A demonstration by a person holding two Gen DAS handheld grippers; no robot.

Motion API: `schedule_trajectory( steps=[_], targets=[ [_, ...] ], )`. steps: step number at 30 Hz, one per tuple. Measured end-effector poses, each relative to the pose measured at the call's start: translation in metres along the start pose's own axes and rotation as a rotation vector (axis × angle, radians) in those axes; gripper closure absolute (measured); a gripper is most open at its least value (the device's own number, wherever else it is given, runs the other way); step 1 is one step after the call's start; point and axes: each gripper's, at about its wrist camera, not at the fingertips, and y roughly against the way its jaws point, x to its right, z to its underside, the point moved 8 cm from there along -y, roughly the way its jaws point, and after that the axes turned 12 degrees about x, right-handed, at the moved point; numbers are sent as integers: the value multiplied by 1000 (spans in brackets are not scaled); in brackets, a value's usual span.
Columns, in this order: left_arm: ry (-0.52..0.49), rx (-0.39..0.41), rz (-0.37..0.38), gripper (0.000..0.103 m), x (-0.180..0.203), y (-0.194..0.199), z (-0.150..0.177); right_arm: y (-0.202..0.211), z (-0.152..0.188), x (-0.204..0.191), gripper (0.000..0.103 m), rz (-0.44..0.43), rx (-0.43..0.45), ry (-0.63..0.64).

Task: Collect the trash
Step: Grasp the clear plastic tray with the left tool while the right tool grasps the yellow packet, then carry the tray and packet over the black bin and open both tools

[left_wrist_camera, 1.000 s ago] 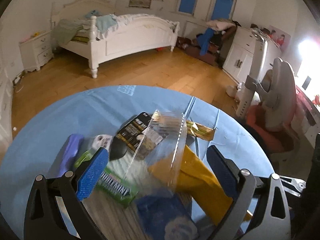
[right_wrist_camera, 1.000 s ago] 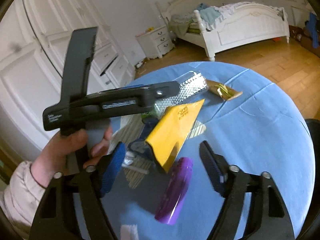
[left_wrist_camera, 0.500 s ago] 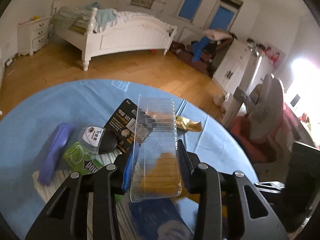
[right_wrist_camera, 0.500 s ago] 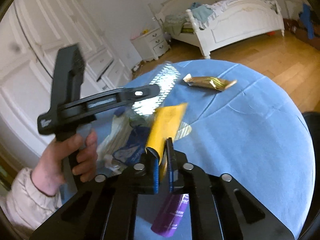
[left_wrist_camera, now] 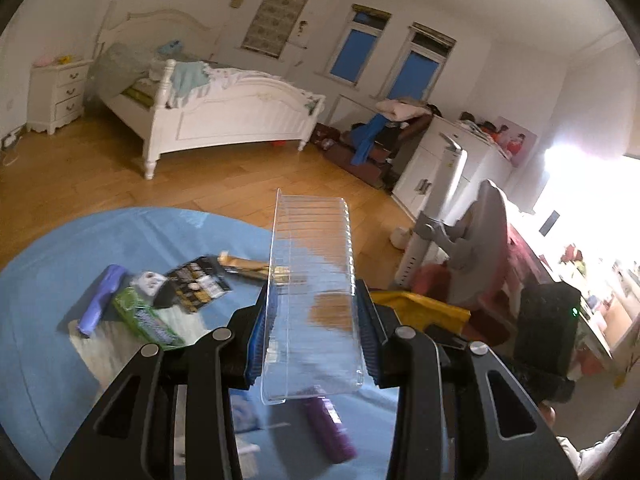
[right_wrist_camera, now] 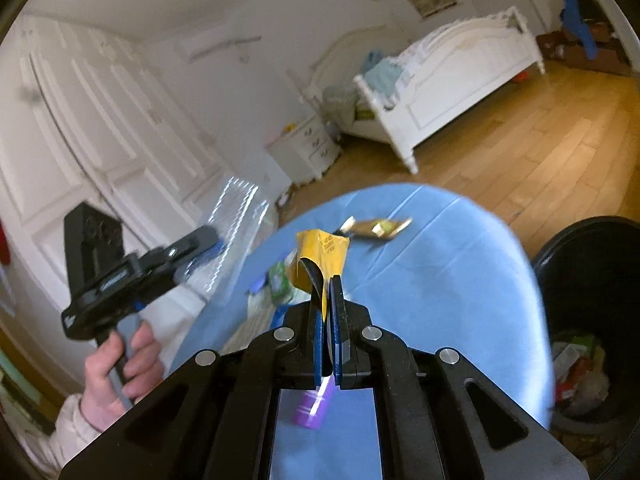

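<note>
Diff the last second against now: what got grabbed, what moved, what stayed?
Both grippers were open; the left gripper closed on the clear plastic tray, the right gripper on the yellow wrapper, and both lifted off the blue table. The gold wrapper and purple tube stayed put.

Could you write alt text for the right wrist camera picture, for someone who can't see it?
A black right gripper pinches a yellow wrapper above a round blue table strewn with litter. At left, a hand holds the left gripper; a black bin stands at right.
</note>
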Motion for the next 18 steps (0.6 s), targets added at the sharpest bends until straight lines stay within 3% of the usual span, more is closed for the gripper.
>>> schedule_trajectory(
  steps=[9,18],
  targets=[
    [-44,-57,108,64,75,-46,25,66,-41,69,98,162,172,-12],
    [-44,-137,218,64,138,-108,59,118,-56,138,98,292,241,-39]
  ],
)
